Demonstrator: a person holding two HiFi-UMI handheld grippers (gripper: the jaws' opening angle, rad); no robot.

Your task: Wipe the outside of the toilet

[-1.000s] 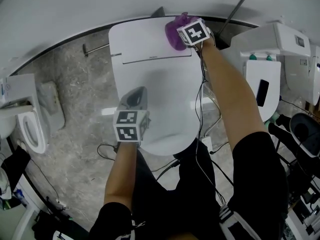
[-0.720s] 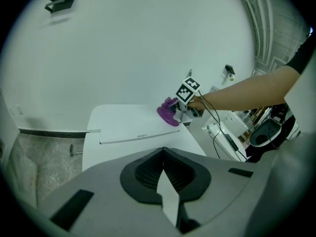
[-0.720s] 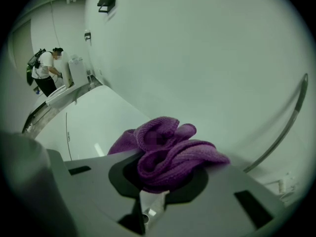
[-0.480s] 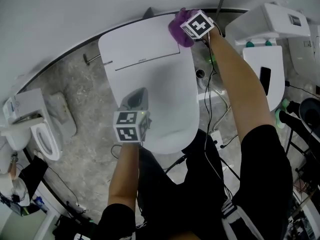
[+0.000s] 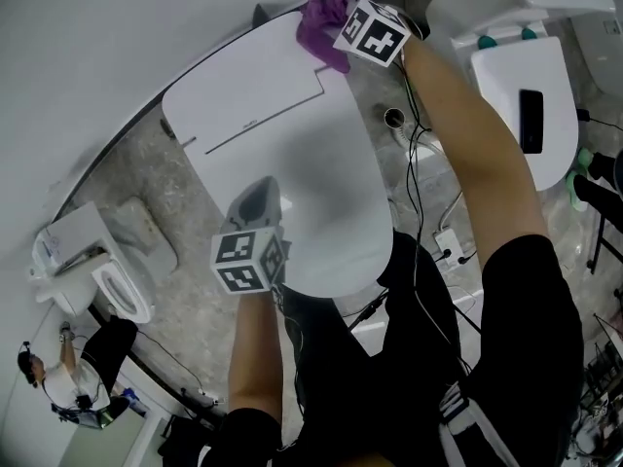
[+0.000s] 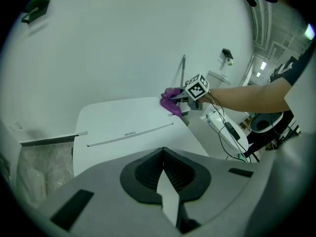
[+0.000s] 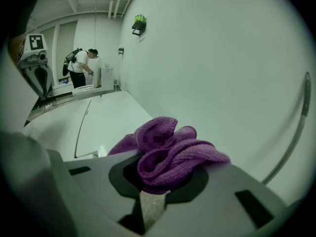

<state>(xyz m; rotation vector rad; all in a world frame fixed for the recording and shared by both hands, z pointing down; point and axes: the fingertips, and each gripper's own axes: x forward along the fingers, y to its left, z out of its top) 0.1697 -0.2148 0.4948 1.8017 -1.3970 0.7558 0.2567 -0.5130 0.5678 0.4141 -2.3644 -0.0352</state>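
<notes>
Right gripper (image 5: 341,25) clamped on bunched purple cloth (image 5: 319,25), smooth white toilet (image 5: 282,134), left gripper (image 5: 256,198) closed.

No words or numbers can be read anywhere. A small dark print (image 5: 251,122) stands on the toilet lid (image 5: 292,173), left of centre in the head view, too small to make out. The marker cube (image 5: 249,260) at lower left and the second cube (image 5: 371,32) at the top bear only black-and-white squares.

Head view steeply down on toilet lid (image 5: 282,154); gripper views low along same lid, left one facing right gripper (image 6: 183,98).
</notes>
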